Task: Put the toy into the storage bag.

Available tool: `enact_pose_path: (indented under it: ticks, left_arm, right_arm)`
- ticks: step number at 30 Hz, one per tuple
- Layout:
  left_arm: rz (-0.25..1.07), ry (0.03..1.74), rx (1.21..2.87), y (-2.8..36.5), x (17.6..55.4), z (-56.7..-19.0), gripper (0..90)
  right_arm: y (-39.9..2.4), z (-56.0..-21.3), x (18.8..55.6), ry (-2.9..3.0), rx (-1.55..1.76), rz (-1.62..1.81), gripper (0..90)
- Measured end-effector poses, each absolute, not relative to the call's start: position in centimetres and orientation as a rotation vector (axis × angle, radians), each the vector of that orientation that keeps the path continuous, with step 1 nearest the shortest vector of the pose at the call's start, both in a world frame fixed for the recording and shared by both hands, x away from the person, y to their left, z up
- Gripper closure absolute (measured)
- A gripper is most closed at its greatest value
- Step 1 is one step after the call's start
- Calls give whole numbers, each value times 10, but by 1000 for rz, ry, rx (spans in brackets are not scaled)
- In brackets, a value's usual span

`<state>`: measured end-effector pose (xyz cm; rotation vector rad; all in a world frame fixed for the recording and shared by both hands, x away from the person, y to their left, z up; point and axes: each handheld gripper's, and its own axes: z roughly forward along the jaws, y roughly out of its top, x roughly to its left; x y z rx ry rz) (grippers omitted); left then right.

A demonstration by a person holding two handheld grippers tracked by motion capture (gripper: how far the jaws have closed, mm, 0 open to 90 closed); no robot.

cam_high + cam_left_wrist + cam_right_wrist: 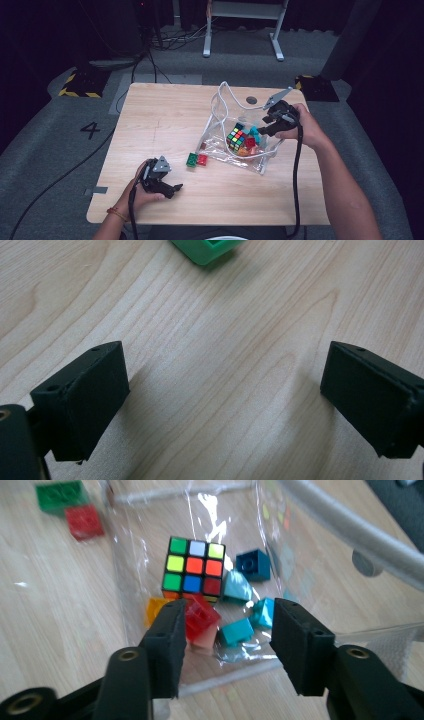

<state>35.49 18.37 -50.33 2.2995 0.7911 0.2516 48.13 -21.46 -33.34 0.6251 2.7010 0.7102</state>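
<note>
A clear plastic bag (218,131) lies open on the wooden table (150,120), its handle standing up. Inside it are a Rubik's cube (194,570), a red brick (201,622), teal bricks (237,631), a dark blue brick (253,565) and an orange brick (154,609). My right gripper (230,611) hovers open over the bag's near rim, with nothing between its jaws. A green brick (191,159) and a second red brick (202,159) lie together on the table outside the bag. My left gripper (175,189) is wide open low over bare wood, short of the green brick (210,247).
A round hole (251,100) sits in the table behind the bag. Beyond the table are a white frame's legs (207,45), cables on grey carpet and a floor mark "4" (90,130).
</note>
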Motion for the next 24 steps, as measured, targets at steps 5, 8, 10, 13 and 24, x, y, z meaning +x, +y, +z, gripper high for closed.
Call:
enact_pose_path:
  ticks: [5, 8, 10, 13, 24]
  left_arm:
    - [251, 792, 2299, 184, 355, -503, 54]
    - [252, 791, 2299, 184, 355, -503, 53]
    - [251, 790, 2301, 184, 355, -503, 54]
    - [250, 790, 2300, 184, 355, -503, 54]
    - [252, 795, 2297, 183, 355, -503, 54]
  right_arm:
    - [-227, -325, 467, 2608, 647, 878, 386]
    - [-236, -323, 456, 2546, 642, 976, 335]
    - [-242, -322, 449, 2502, 650, 1014, 323]
    - [-250, -320, 438, 2441, 679, 1084, 305]
    - [-280, -318, 396, 2301, 670, 1240, 293]
